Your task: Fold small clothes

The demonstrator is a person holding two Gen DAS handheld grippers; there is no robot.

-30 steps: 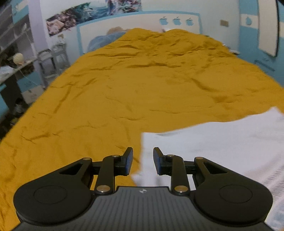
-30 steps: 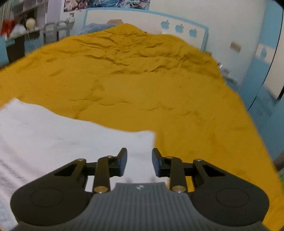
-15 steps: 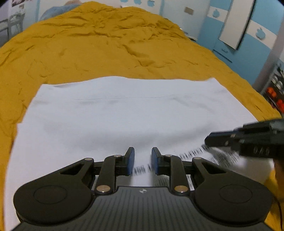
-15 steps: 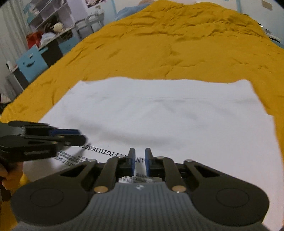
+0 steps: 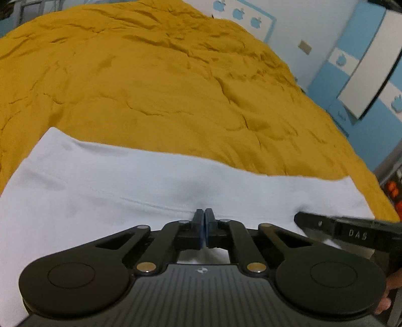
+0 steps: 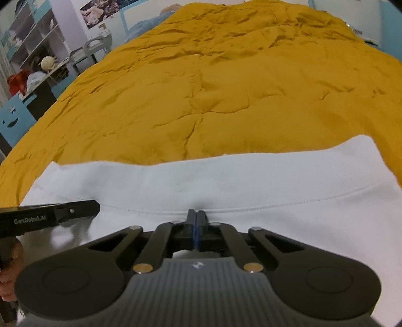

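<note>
A white garment (image 5: 125, 181) lies spread on a mustard-yellow bedcover (image 5: 150, 83); it also shows in the right wrist view (image 6: 251, 176). My left gripper (image 5: 204, 213) is shut on the garment's near part, just below a stitched seam. My right gripper (image 6: 196, 213) is shut on the white cloth in the same way. Each gripper shows in the other's view: the right one (image 5: 326, 223) at the left view's right edge, the left one (image 6: 62, 213) at the right view's left edge. The cloth under both gripper bodies is hidden.
The bedcover (image 6: 226, 88) stretches far ahead, wrinkled. A blue and white wardrobe (image 5: 364, 63) stands right of the bed. Shelves and a desk with clutter (image 6: 32, 73) stand on the left. The headboard wall (image 5: 251, 20) is at the far end.
Both grippers have closed onto the white garment. The printed text seen half a second ago is out of view, and the garment's far edge sits nearer the fingers.
</note>
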